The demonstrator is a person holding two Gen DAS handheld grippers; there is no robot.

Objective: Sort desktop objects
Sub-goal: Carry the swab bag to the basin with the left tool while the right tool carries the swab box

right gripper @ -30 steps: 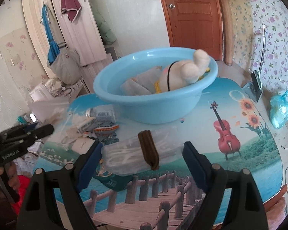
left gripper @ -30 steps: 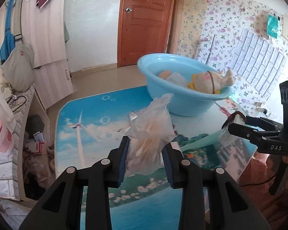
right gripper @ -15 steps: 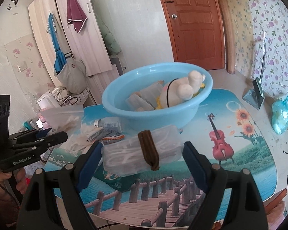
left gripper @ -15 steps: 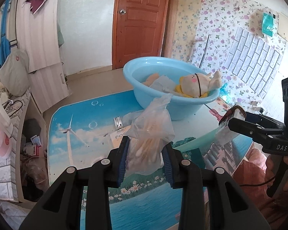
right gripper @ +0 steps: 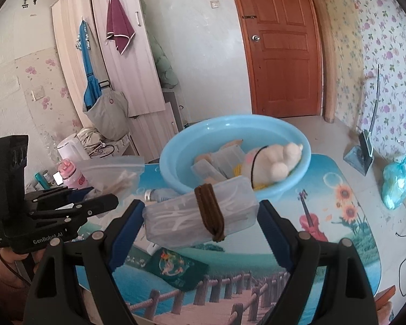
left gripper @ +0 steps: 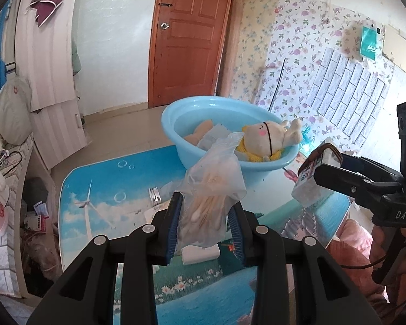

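Note:
My left gripper [left gripper: 205, 224] is shut on a clear plastic bag of cotton swabs [left gripper: 212, 189], held well above the table. My right gripper [right gripper: 201, 216] is shut on a clear plastic box [right gripper: 176, 220] bound by a brown hair band [right gripper: 209, 212], also lifted. A light blue basin [left gripper: 176, 124] [right gripper: 303, 146] stands at the far side of the table, holding a plush toy [left gripper: 265, 138] [right gripper: 273, 162] and several packets. Each gripper shows in the other's view: the right one [left gripper: 311, 173], the left one [right gripper: 102, 197].
On the picture-printed tabletop [left gripper: 94, 187] lie a dark green pouch [right gripper: 176, 268], a white box [left gripper: 200, 253], a small bottle [right gripper: 155, 195] and a metal ring [left gripper: 155, 196]. A cluttered shelf [right gripper: 75, 162] stands left of the table. A teal bag [right gripper: 395, 184] lies on the floor to the right.
Both grippers have risen higher above the table with their loads still held; the basin and table items now sit lower and farther away in both views.

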